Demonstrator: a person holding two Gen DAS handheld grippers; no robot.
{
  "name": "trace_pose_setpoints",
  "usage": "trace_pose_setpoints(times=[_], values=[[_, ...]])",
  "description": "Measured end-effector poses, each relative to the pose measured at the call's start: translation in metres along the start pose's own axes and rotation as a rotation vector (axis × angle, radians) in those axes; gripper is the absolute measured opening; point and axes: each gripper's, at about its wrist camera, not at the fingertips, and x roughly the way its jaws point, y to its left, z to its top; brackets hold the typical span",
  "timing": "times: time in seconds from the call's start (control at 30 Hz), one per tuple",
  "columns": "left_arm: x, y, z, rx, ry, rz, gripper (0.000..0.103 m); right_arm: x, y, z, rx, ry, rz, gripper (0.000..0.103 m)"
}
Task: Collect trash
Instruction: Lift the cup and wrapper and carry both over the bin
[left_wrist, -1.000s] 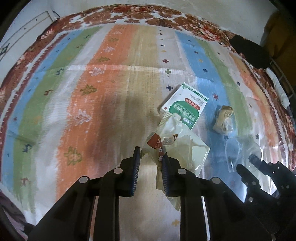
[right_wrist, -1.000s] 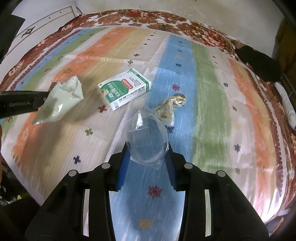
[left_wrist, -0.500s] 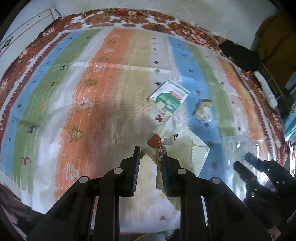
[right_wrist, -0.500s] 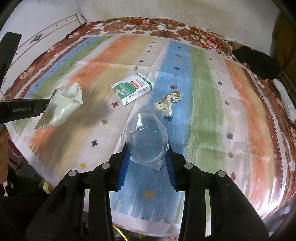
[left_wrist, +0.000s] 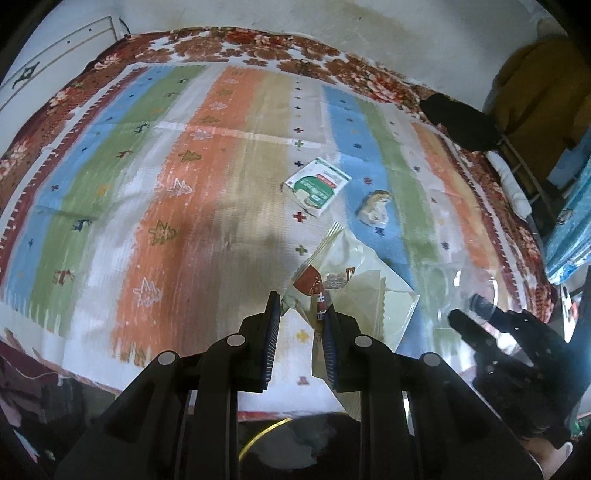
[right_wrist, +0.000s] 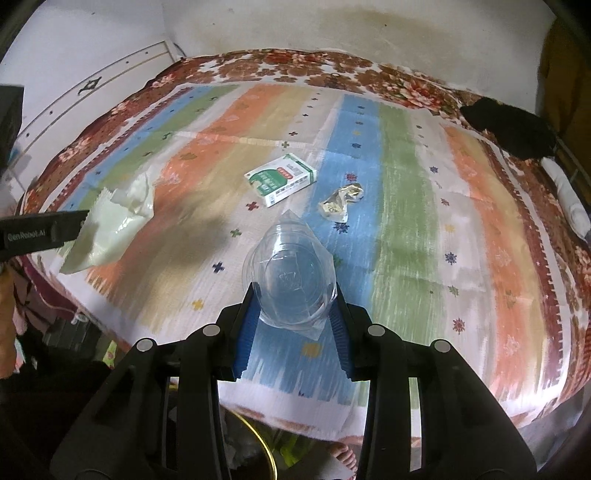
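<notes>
My left gripper (left_wrist: 300, 306) is shut on a pale, crinkled plastic wrapper (left_wrist: 354, 291) with a red-brown label, held above the striped bedspread (left_wrist: 207, 206). In the right wrist view the same wrapper (right_wrist: 110, 229) hangs from the left gripper's finger (right_wrist: 40, 234) at the left edge. My right gripper (right_wrist: 295, 295) is shut on a clear plastic cup (right_wrist: 291, 273), which also shows faintly (left_wrist: 454, 288) in the left wrist view. A green-and-white box (right_wrist: 282, 179) (left_wrist: 317, 186) and a crumpled foil wrapper (right_wrist: 341, 203) (left_wrist: 375, 208) lie on the bedspread beyond both grippers.
The bed's near edge (right_wrist: 295, 417) runs below the grippers. A round container with a gold rim (right_wrist: 258, 435) (left_wrist: 266, 435) stands on the floor under them. A black object (right_wrist: 513, 129) lies at the bed's far right corner. A white wall is behind.
Both grippers have risen and drawn back from the bed with the wrapper and cup still held. The box and foil wrapper look smaller; the bed edge and gold rim have come into view.
</notes>
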Motion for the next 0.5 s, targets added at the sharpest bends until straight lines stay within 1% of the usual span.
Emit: trace_pose_setpoints(times=[0.2,0.37,0.5], values=[[-0.015,-0.005,-0.013,0.008,-0.021,-0.019,0.021,-0.017,0.002,-0.011,0.028,-0.01,0.019,0.035],[-0.024,-0.008,-0.025,0.021,-0.029,-0.036,0.021,-0.034,-0.003,-0.022,0.067,-0.028,0.041,0.035],[-0.034,-0.005,-0.032,0.015,-0.041,-0.051,0.021,-0.041,-0.009,-0.032,0.105,-0.026,0.048,0.035]])
